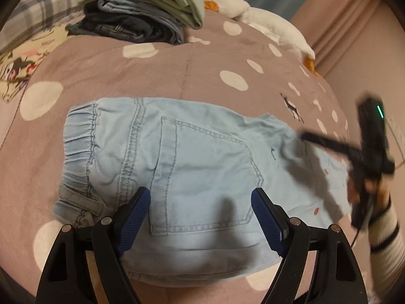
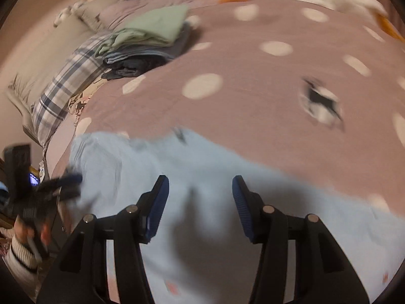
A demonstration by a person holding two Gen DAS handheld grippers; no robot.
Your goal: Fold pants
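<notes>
Light blue denim pants lie flat on the pink dotted bedspread, waistband to the left, back pocket up, legs running right. My left gripper is open and empty above the seat of the pants. My right gripper is open and empty over the leg part of the pants; that view is blurred by motion. The right gripper also shows in the left wrist view at the right, above the pant legs. The left gripper shows blurred in the right wrist view at the left.
A stack of folded clothes with a green piece on top sits at the back left of the bed, also in the right wrist view. A white plush goose lies at the back right. A plaid pillow lies on the left.
</notes>
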